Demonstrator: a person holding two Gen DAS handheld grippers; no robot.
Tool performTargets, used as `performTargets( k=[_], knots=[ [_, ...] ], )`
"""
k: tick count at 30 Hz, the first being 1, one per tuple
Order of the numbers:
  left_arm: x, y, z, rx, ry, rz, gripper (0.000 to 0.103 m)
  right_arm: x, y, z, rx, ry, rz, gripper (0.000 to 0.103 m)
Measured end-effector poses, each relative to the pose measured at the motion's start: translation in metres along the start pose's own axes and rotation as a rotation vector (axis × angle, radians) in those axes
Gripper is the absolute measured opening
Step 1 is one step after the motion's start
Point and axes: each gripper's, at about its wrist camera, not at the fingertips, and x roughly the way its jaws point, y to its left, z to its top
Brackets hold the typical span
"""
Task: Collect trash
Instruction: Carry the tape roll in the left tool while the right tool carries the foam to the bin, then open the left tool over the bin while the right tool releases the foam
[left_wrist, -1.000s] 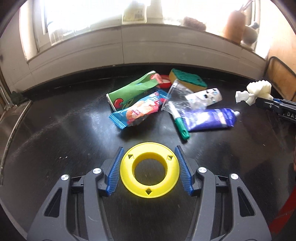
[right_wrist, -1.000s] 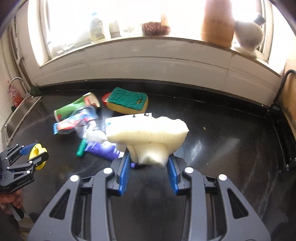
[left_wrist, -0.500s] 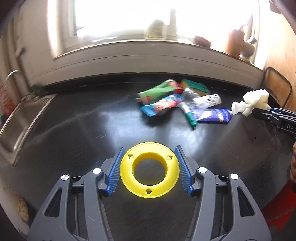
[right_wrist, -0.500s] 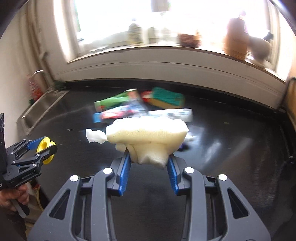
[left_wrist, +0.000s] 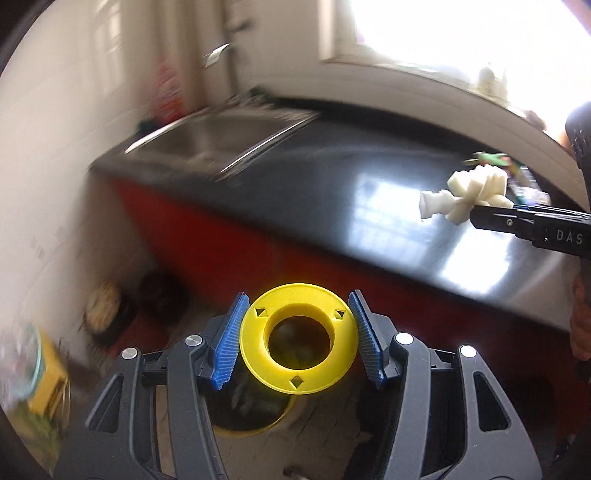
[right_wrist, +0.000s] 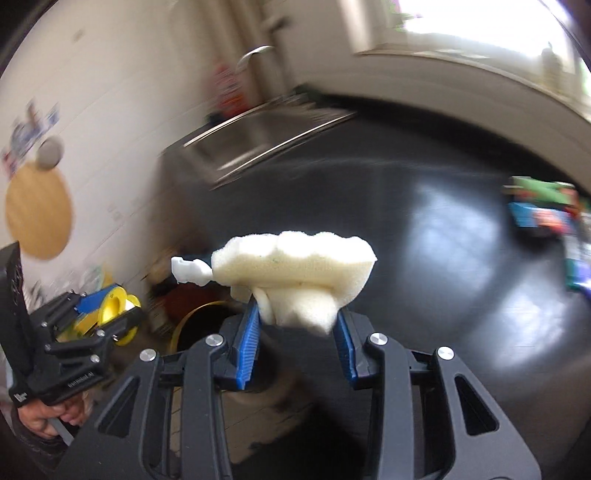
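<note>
Wall, far left: pale and blurred; in the right wrist view a round tan board (right_wrist: 38, 214) hangs on it.
Floor, lower left: a blurred yellow box (left_wrist: 48, 384) by the left wrist view's edge; a yellow-rimmed bin (right_wrist: 195, 317) stands on the floor below the desk's front edge, its dark mouth showing under both grippers.
Left gripper (left_wrist: 298, 341): its jaws are clamped on a yellow ring (left_wrist: 299, 343), blue ribbed pads (left_wrist: 226, 347) pressing the rim on both sides. It hangs off the desk, over the bin. In the right wrist view it shows low on the left (right_wrist: 107, 306), held by a hand (right_wrist: 44, 417).
Sink (left_wrist: 207, 138): steel basin sunk in the desk's far left corner, a tap (right_wrist: 255, 55) above it, a blurred red bottle (right_wrist: 227, 88) beside that.
Desk (left_wrist: 332, 192): black and glossy, window glare on its middle; red cabinet front (left_wrist: 229, 243) under its front edge.
Right gripper (right_wrist: 297, 338): jaws clamped on a piece of cream foam (right_wrist: 295, 266), which bulges above the blue pads, with a small white scrap (right_wrist: 190, 271) sticking out on its left. It is held in the air near the desk's front left corner, by the bin. In the left wrist view the same foam (left_wrist: 476, 190) shows at the tip of the black gripper reaching in from the right.
Trash pile (right_wrist: 546, 218): green, blue and red wrappers, blurred, lying on the desk at its far right, well apart from both grippers.
Window (left_wrist: 461, 29): bright, top right, above a white sill.
</note>
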Motion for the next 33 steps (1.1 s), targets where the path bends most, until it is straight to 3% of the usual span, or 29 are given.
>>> performTargets(
  k=[4,9,18,28,31,32,33],
  knots=[
    [0.006,0.054,-0.043,-0.106,0.05,0.032,0.054,0.049,0.054,-0.008,-0.043,0.071,0.071,0.037],
    [0.024,0.084,-0.078,-0.176,0.086,0.03,0.055,0.106,0.094,-0.024,-0.067,0.168,0.104,0.038],
    [0.094,0.1,-0.109,-0.216,0.138,-0.051,0.055,0.189,0.125,-0.037,-0.039,0.294,0.079,0.039],
    [0.14,0.12,-0.133,-0.27,0.208,-0.066,0.055,0.25,0.13,-0.048,-0.014,0.398,0.073,0.041],
    [0.147,0.121,-0.137,-0.281,0.223,-0.077,0.055,0.258,0.129,-0.048,-0.003,0.407,0.082,0.047],
    [0.148,0.121,-0.138,-0.288,0.221,-0.077,0.055,0.259,0.127,-0.046,0.005,0.407,0.089,0.053],
    [0.149,0.122,-0.139,-0.295,0.219,-0.076,0.062,0.261,0.127,-0.045,0.01,0.411,0.093,0.068]
  ],
)
